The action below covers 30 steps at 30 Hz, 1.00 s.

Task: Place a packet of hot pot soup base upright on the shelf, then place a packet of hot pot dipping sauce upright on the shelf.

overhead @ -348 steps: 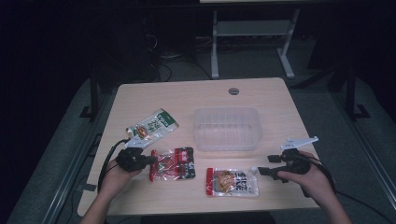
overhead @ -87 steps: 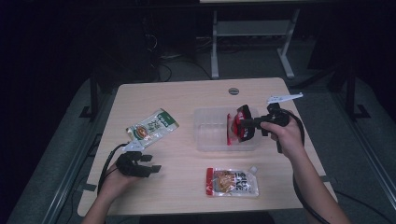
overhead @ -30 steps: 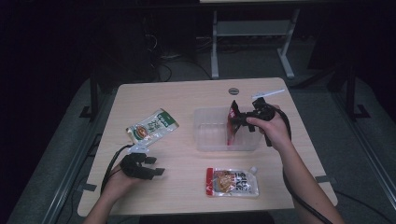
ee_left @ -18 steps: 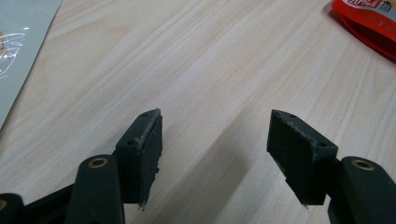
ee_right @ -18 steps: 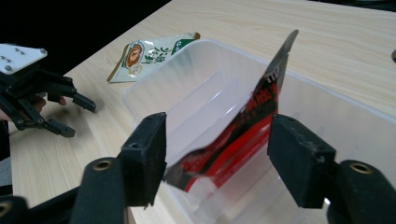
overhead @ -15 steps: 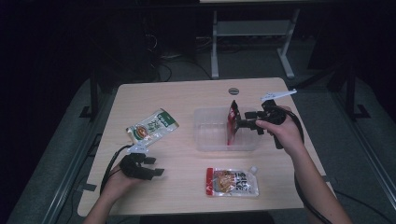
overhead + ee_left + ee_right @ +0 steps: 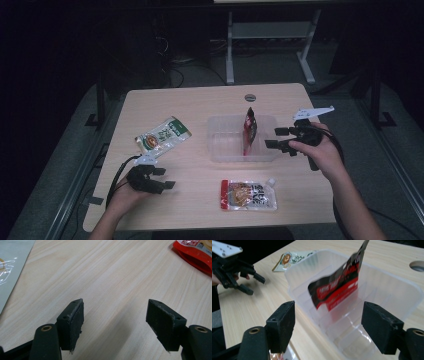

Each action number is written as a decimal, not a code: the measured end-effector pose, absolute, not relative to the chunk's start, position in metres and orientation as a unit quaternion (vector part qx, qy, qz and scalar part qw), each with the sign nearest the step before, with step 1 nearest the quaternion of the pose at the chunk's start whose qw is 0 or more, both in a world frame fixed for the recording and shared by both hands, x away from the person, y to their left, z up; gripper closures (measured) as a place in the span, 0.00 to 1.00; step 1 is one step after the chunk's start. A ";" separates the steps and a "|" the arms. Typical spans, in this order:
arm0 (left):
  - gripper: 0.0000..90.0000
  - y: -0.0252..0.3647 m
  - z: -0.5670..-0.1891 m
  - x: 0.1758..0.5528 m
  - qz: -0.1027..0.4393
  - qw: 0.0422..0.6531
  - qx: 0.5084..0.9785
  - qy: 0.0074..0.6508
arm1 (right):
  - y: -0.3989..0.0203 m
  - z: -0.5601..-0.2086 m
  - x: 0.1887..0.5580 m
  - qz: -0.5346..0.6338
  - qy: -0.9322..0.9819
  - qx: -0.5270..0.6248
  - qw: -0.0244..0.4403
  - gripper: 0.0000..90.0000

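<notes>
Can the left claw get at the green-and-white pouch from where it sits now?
Probably yes. The left claw is open with nothing between its jaws, and the green-and-white pouch lies flat on the table just beyond it, with only bare tabletop between them. The clear bin stands off to the side.

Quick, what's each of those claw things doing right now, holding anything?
Left gripper: open, holding nothing, over bare table.
Right gripper: jaws just opened, holding nothing; red pouch stands in the clear container.

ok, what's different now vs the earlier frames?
The red pouch went from the table by the left tongs into the clear tub; the right tongs have just opened and backed off. The green pouch and the front pouch haven't moved.
</notes>
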<state>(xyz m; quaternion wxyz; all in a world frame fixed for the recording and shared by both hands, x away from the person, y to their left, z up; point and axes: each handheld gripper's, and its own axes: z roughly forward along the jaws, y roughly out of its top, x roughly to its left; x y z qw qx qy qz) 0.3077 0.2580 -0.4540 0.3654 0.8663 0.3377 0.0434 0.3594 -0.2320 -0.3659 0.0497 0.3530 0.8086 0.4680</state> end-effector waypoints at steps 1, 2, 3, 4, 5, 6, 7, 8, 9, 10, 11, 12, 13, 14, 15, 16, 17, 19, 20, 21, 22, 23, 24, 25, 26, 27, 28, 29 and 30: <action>0.33 0.258 -0.454 0.307 0.043 0.365 0.867 0.336 | -0.234 -0.367 0.356 0.465 0.810 0.352 0.051 0.30; 0.33 0.258 -0.454 0.308 0.045 0.364 0.869 0.332 | -0.235 -0.368 0.353 0.464 0.812 0.352 0.052 0.30; 0.33 0.257 -0.454 0.307 0.045 0.364 0.869 0.332 | -0.236 -0.370 0.349 0.462 0.812 0.353 0.052 0.30; 0.33 0.257 -0.454 0.307 0.044 0.366 0.868 0.333 | -0.238 -0.373 0.345 0.457 0.815 0.351 0.056 0.30; 0.33 0.257 -0.453 0.307 0.045 0.366 0.868 0.332 | -0.239 -0.375 0.341 0.455 0.815 0.353 0.057 0.30; 0.33 0.257 -0.453 0.307 0.045 0.365 0.869 0.331 | -0.241 -0.379 0.335 0.450 0.818 0.354 0.056 0.30; 0.33 0.257 -0.453 0.306 0.044 0.365 0.869 0.332 | -0.241 -0.379 0.335 0.450 0.818 0.354 0.056 0.30; 0.33 0.257 -0.454 0.306 0.044 0.365 0.869 0.332 | -0.242 -0.381 0.332 0.448 0.819 0.354 0.056 0.30; 0.33 0.257 -0.453 0.306 0.042 0.364 0.869 0.333 | -0.243 -0.384 0.328 0.445 0.820 0.356 0.055 0.30; 0.33 0.257 -0.454 0.306 0.043 0.365 0.868 0.333 | -0.246 -0.387 0.323 0.441 0.820 0.361 0.054 0.30; 0.33 0.257 -0.454 0.306 0.043 0.366 0.868 0.333 | -0.246 -0.387 0.323 0.441 0.820 0.361 0.054 0.30; 0.33 0.256 -0.454 0.306 0.043 0.366 0.868 0.333 | -0.248 -0.389 0.320 0.440 0.819 0.365 0.054 0.31; 0.33 0.256 -0.454 0.306 0.043 0.367 0.868 0.332 | -0.249 -0.391 0.318 0.441 0.818 0.364 0.055 0.31; 0.33 0.256 -0.454 0.306 0.043 0.366 0.869 0.331 | -0.251 -0.393 0.316 0.441 0.818 0.367 0.053 0.31; 0.33 0.256 -0.454 0.306 0.044 0.366 0.869 0.331 | -0.252 -0.394 0.313 0.439 0.816 0.371 0.050 0.31; 0.33 0.256 -0.454 0.305 0.044 0.366 0.869 0.330 | -0.254 -0.396 0.312 0.438 0.816 0.373 0.049 0.31; 0.33 0.256 -0.454 0.305 0.044 0.365 0.869 0.329 | -0.255 -0.398 0.310 0.437 0.817 0.374 0.048 0.31; 0.33 0.256 -0.454 0.305 0.044 0.365 0.870 0.330 | -0.258 -0.403 0.307 0.433 0.817 0.379 0.046 0.31; 0.33 0.255 -0.454 0.305 0.044 0.365 0.869 0.330 | -0.259 -0.406 0.305 0.430 0.817 0.382 0.044 0.31; 0.33 0.255 -0.454 0.305 0.044 0.364 0.870 0.330 | -0.260 -0.408 0.304 0.428 0.817 0.384 0.042 0.31; 0.33 0.255 -0.454 0.305 0.043 0.361 0.872 0.328 | -0.261 -0.410 0.303 0.426 0.817 0.387 0.041 0.31; 0.33 0.254 -0.454 0.304 0.043 0.364 0.870 0.330 | -0.262 -0.413 0.301 0.425 0.817 0.389 0.041 0.31; 0.33 0.254 -0.454 0.304 0.044 0.363 0.871 0.327 | -0.264 -0.415 0.300 0.422 0.816 0.392 0.041 0.31; 0.33 0.253 -0.453 0.304 0.043 0.361 0.873 0.324 | -0.265 -0.417 0.298 0.421 0.815 0.395 0.040 0.31; 0.33 0.252 -0.453 0.303 0.043 0.364 0.871 0.328 | -0.267 -0.419 0.297 0.419 0.816 0.397 0.041 0.31; 0.33 0.252 -0.453 0.303 0.042 0.361 0.874 0.323 | -0.268 -0.421 0.295 0.417 0.816 0.399 0.041 0.32; 0.33 0.250 -0.453 0.303 0.039 0.364 0.872 0.324 | -0.268 -0.422 0.294 0.415 0.816 0.400 0.038 0.33; 0.33 0.248 -0.453 0.302 0.038 0.365 0.873 0.322 | -0.269 -0.423 0.293 0.413 0.817 0.402 0.034 0.32; 0.33 0.246 -0.452 0.302 0.038 0.364 0.874 0.320 | -0.270 -0.424 0.293 0.413 0.815 0.405 0.029 0.33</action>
